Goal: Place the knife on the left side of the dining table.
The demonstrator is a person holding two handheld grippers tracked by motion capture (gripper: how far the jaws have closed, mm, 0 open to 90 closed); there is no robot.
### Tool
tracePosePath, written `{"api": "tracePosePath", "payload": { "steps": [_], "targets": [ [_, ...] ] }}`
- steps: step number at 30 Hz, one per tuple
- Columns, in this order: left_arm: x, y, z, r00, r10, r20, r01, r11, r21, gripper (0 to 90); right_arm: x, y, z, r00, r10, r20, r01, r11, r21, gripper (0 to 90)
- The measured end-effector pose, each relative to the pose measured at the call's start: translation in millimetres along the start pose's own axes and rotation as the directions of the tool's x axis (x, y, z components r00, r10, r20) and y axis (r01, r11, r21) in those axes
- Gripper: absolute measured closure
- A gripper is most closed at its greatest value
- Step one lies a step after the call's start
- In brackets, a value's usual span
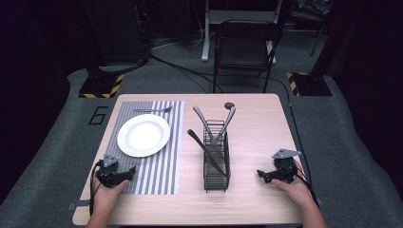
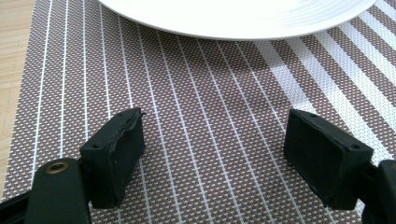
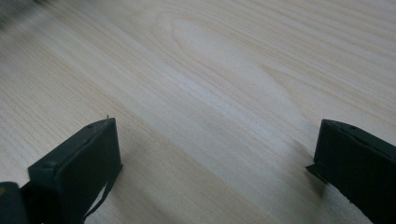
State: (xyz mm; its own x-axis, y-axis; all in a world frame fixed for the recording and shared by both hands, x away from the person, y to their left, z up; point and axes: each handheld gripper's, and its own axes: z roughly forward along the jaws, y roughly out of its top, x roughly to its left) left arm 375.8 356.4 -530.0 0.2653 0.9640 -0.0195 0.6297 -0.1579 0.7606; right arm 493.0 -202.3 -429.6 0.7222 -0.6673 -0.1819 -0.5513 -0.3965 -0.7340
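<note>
we see the left tongs (image 1: 127,172) resting low over the striped placemat (image 1: 161,164), jaws spread wide near the white plate (image 1: 143,135). the right tongs (image 1: 262,175) sit gaping over the bare wooden bench (image 1: 256,123), well right of the wire caddy (image 1: 216,159) holding cutlery; a dark chair (image 1: 244,45) stands beyond.

Matt wood-grain table (image 3: 224,84), woven placemat (image 2: 201,121), probably glazed plate (image 2: 233,16).

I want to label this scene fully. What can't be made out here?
- Plate: cut off by the top edge in the left gripper view.
- Utensils' lower ends: hidden inside the wire basket in the high view.
- Fork: too small for detail.
- Right tongs: far corner of the table blurred.
</note>
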Motion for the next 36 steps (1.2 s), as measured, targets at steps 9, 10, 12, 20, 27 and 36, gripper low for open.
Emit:
{"api": "tracePosePath", "payload": {
  "steps": [9, 10, 12, 20, 27, 36],
  "targets": [
    [0.0, 0.0, -0.1, 1.0, 0.0, 0.0, 0.0, 1.0, 0.0, 20.4, 0.0, 0.0, 0.0, 1.0, 0.0, 0.0, 0.0, 1.0, 0.0, 0.0],
    [0.0, 0.0, -0.1, 1.0, 0.0, 0.0, 0.0, 1.0, -0.001, 20.5, 0.0, 0.0, 0.0, 1.0, -0.001, -0.001, 0.001, 1.0, -0.001, 0.0],
    [0.0, -0.1, -0.1, 1.0, -0.001, -0.001, 0.001, 1.0, -0.001, 20.6, 0.1, 0.0, 0.0, 1.0, 0.001, 0.0, -0.001, 1.0, 0.0, 0.0],
    [0.2, -0.4, -0.1, 0.9999, -0.012, -0.004, 0.012, 0.9999, -0.01, 21.6, 0.1, 0.0, 0.0, 1.0, 0.001, 0.0, -0.001, 1.0, 0.0, 0.0],
    [4.4, -1.1, -3.4, 0.999, -0.043, 0.01, 0.044, 0.9988, -0.021, 26.8, 0.0, 0.0, 0.1, 1.0, -0.001, -0.003, 0.001, 1.0, -0.001, 0.0],
    [-6.2, 10.2, -20.2, 0.9909, -0.112, 0.075, 0.113, 0.9936, -0.006, 38.5, 0.0, 0.0, 0.0, 1.0, 0.0, 0.0, 0.0, 1.0, 0.0, 0.0]
  ]
}}
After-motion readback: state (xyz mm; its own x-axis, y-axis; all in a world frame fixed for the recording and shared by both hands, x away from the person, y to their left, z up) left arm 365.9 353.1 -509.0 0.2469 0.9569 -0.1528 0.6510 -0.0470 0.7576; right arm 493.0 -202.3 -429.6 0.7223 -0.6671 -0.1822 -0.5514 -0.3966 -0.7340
